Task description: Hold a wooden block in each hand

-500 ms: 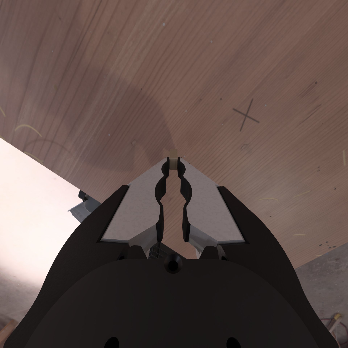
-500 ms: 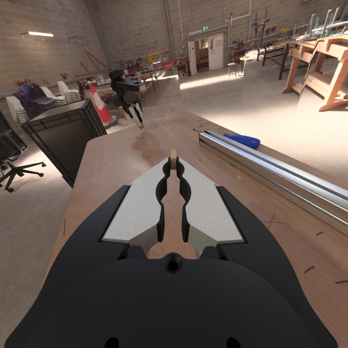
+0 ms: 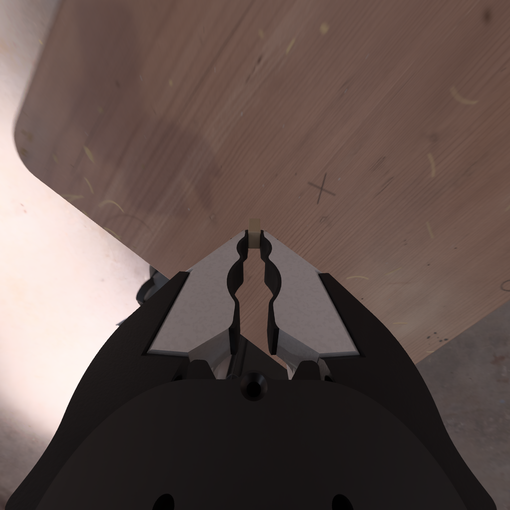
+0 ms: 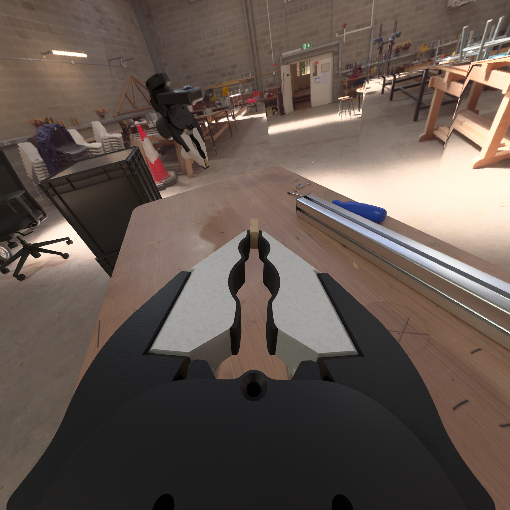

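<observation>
My left gripper (image 3: 254,234) is shut on a small pale wooden block (image 3: 254,233) at its fingertips and holds it high above the brown wooden table (image 3: 303,110), looking down. My right gripper (image 4: 254,234) is shut on a second pale wooden block (image 4: 254,233) and holds it above the same table (image 4: 171,248). The left gripper also shows in the right wrist view (image 4: 204,162), far ahead and raised above the table's far end, tilted down to the right.
A long metal rail (image 4: 400,256) lies along the table's right side with a blue-handled screwdriver (image 4: 361,211) behind it. A black crate (image 4: 96,193), an office chair (image 4: 19,220) and a traffic cone (image 4: 153,157) stand left of the table. The table's corner (image 3: 24,132) shows below.
The left gripper has risen with its block; more of the table and its corner now show beneath it. The right gripper has also lifted slightly with its block.
</observation>
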Motion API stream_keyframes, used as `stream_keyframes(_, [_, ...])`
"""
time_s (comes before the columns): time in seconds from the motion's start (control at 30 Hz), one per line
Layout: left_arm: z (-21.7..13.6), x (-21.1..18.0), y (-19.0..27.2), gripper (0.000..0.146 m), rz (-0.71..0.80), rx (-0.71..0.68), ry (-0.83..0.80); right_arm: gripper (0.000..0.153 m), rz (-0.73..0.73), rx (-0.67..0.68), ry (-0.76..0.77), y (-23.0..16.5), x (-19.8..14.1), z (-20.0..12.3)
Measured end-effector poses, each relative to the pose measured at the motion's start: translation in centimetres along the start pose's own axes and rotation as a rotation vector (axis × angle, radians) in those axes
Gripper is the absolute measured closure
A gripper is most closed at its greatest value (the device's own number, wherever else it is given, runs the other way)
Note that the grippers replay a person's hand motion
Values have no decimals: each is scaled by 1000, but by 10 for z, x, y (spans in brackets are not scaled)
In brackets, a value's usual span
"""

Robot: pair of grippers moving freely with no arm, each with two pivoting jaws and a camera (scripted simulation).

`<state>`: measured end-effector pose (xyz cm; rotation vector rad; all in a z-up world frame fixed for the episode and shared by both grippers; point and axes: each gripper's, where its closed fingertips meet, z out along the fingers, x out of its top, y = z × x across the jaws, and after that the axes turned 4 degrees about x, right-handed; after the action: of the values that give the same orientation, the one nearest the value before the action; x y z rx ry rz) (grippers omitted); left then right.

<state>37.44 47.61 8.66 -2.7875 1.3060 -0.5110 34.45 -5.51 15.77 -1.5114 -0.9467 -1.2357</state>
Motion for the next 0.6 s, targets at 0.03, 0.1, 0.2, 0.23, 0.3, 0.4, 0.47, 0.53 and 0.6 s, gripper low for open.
stream_keyframes(0.03, [-10, 9, 1, 139, 12, 8, 19, 148, -1, 1, 2, 0, 1, 0])
stream_keyframes(0.1, [-29, 28, 4, 139, 40, 20, 50, 148, -5, 2, 5, -1, 2, 0])
stream_keyframes(0.2, [-59, 65, 15, 139, 110, 39, 95, 148, -9, 4, 7, -2, 2, -1])
stream_keyframes(0.23, [-68, 81, 23, 139, 138, 38, 115, 148, -9, 4, 8, -2, 2, -1])
stream_keyframes(0.3, [-78, 116, 44, 139, 197, 11, 162, 148, -10, 5, 10, -3, 3, -1])
stream_keyframes(0.4, [-70, 170, 90, 139, 312, -48, 204, 148, -13, 10, 19, -4, 5, -2])
stream_keyframes(0.47, [-50, 204, 130, 139, 398, -106, 216, 148, -19, 7, 18, -4, 5, -3])
stream_keyframes(0.53, [-24, 232, 169, 139, 485, -153, 221, 148, -26, 1, 9, -4, 5, -5])
stream_keyframes(0.6, [6, 253, 200, 139, 552, -185, 204, 148, -27, -1, 11, -3, 5, -7])
